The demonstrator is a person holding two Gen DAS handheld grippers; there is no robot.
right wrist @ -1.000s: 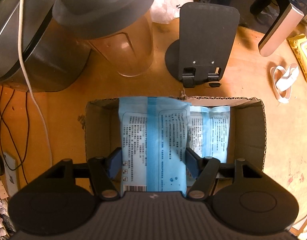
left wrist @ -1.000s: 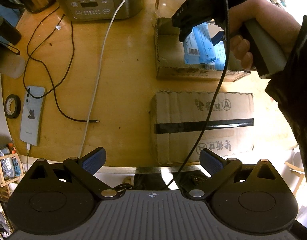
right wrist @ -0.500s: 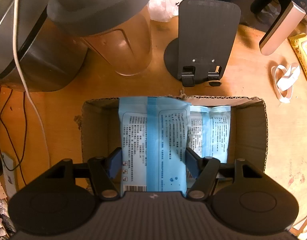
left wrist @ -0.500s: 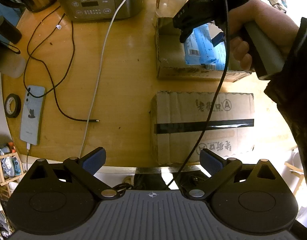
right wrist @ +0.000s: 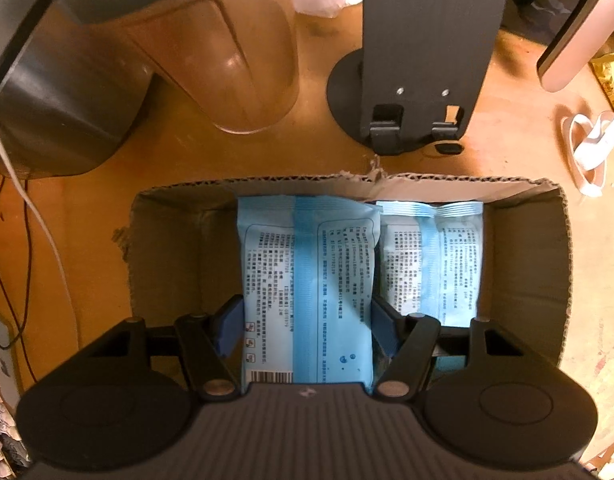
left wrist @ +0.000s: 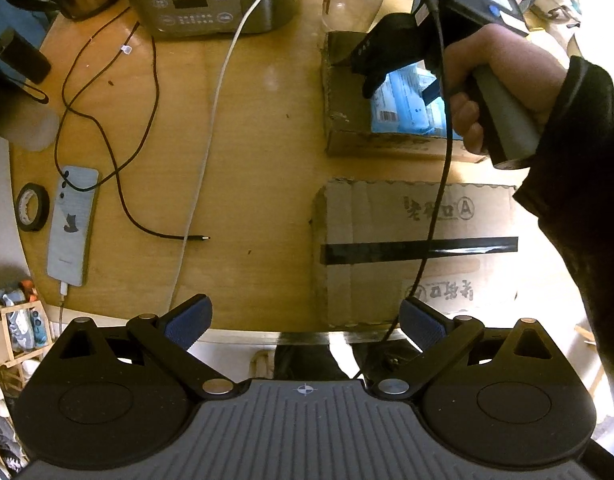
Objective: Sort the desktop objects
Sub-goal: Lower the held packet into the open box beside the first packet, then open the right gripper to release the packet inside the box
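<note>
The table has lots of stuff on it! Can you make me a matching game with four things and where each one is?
Things:
1. blue packet
2. phone
3. tape roll
4. taped box

Places:
A. at the table's left edge, beside the phone
B. lying flat with a cable plugged in
C. between the pads of the right hand-held gripper, over the open box
D. closed, next to the open box

Pairs: 1-C, 2-B, 3-A, 4-D
</note>
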